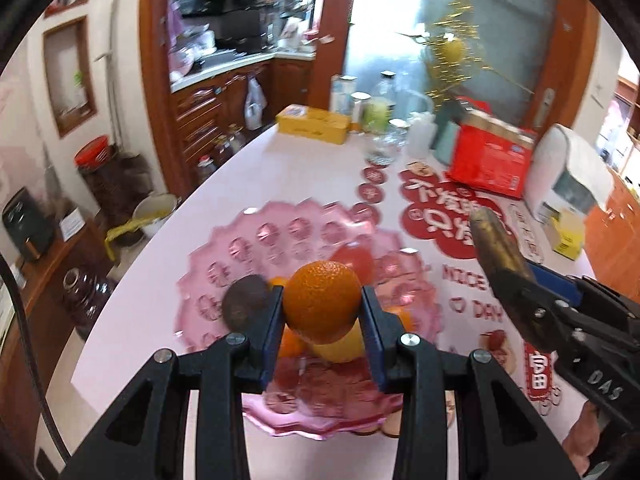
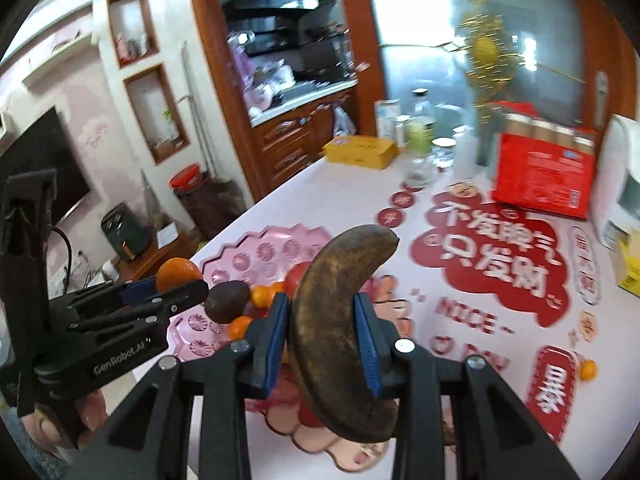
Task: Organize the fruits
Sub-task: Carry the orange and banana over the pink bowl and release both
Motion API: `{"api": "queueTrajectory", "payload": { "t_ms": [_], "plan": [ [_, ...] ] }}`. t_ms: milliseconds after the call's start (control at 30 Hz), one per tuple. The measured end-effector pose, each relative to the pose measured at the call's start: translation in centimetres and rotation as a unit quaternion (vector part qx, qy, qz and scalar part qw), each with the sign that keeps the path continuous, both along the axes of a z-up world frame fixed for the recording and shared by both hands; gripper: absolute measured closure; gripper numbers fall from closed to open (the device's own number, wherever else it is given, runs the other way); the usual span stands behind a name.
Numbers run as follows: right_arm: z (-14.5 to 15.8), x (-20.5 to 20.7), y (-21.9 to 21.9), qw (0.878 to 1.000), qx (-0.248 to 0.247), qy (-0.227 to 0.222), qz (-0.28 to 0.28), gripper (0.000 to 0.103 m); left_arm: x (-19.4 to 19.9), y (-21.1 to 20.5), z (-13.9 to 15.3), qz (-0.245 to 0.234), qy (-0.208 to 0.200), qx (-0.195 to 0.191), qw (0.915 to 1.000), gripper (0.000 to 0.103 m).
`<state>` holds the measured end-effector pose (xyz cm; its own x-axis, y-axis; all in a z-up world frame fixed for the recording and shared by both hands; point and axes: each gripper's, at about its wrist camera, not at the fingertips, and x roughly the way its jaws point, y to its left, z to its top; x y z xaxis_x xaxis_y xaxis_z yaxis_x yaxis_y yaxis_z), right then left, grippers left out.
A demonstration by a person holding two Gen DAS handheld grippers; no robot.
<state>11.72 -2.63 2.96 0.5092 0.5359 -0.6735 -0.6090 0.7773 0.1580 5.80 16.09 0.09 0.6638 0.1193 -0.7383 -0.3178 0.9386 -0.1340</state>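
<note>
- Best done one fruit at a time: lower the orange (image 1: 322,300) straight down into a free gap of the pink dish (image 1: 224,248), clear of the dark round fruit (image 1: 245,300) at the left of the pile, and release only once it rests on something (a drop from height risks a roll off the scalloped rim).
- Keep the banana (image 2: 344,328) off to the right meanwhile, then lay it flat along the pile's near edge rather than on end.
- Left gripper (image 1: 322,312): closed about halfway, blue pads pressed on both sides of the orange, held above the dish and the fruit already in it.
- Right gripper (image 2: 322,332): narrowed on the blackened banana, gripped near its middle, tip pointing up and away (lower end hanging below the pads), above the table (image 2: 344,196) just right of the dish.
</note>
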Motion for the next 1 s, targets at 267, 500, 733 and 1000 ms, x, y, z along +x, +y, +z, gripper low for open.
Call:
{"api": "queueTrajectory", "payload": {
  "t_ms": [267,500,733,1000],
  "plan": [
    [-6.4,2.1,6.8,0.997,-0.054,0.036,0.033,0.07,1.1,2.9,-5.1,0.032,0.04,-0.03,0.9982,0.068],
    [-8.7,2.7,8.4,0.995,-0.087,0.028,0.034,0.069,2.6,3.9,-8.3,0.044,0.068,-0.04,0.9959,0.068],
    [-8.7,1.8,8.7,0.993,-0.095,0.025,0.065,0.062,3.3,3.4,-8.5,0.047,0.07,-0.029,0.996,0.066],
    [-7.6,1.1,6.4,0.996,-0.054,0.032,0.064,0.057,2.8,2.7,-7.5,0.042,0.061,-0.024,0.9969,0.044]
  ]
}}
